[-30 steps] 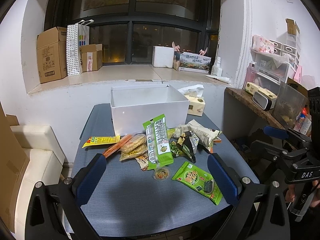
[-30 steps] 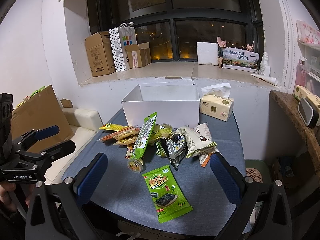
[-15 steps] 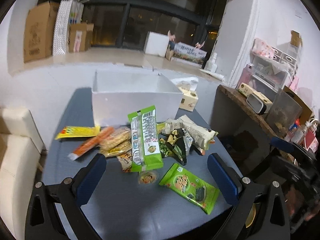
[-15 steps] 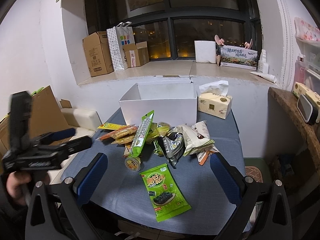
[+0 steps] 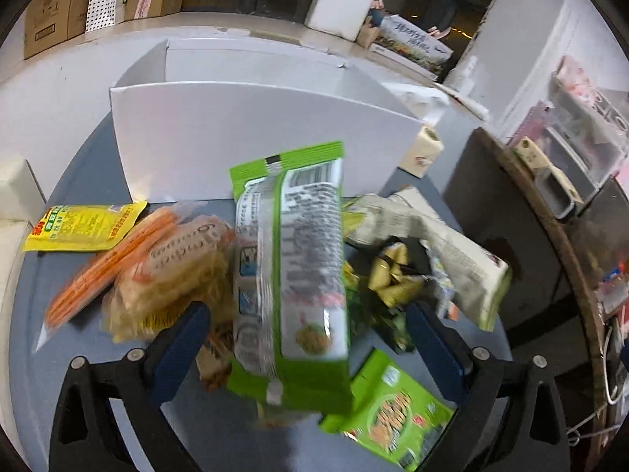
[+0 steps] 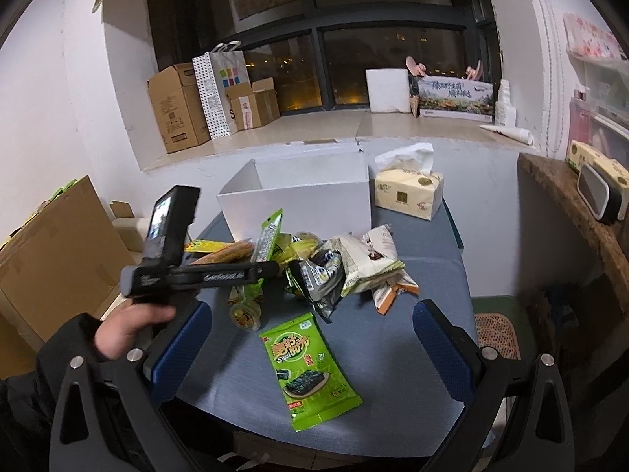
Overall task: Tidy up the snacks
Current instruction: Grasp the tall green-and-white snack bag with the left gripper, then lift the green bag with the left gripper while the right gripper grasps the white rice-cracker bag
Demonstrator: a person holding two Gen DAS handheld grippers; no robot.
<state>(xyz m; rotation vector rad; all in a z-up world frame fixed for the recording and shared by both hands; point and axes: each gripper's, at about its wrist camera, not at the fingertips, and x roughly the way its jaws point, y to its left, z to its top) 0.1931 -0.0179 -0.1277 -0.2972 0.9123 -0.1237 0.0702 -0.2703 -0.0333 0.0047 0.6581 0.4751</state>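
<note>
Left gripper (image 5: 302,338), jaws wide and holding nothing, straddles the long green-and-white crinkly snack packet (image 5: 289,263) dead ahead at 12 o'clock, long axis pointing to the open white cardboard box (image 5: 255,133); right gripper (image 6: 310,338), also open and empty, hangs farther back.

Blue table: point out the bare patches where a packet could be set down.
On the blue table, bare cloth lies right of the flat green seaweed packet, and between the beige tissue pack and the pile. It is crowded in front of the white cardboard box.
</note>
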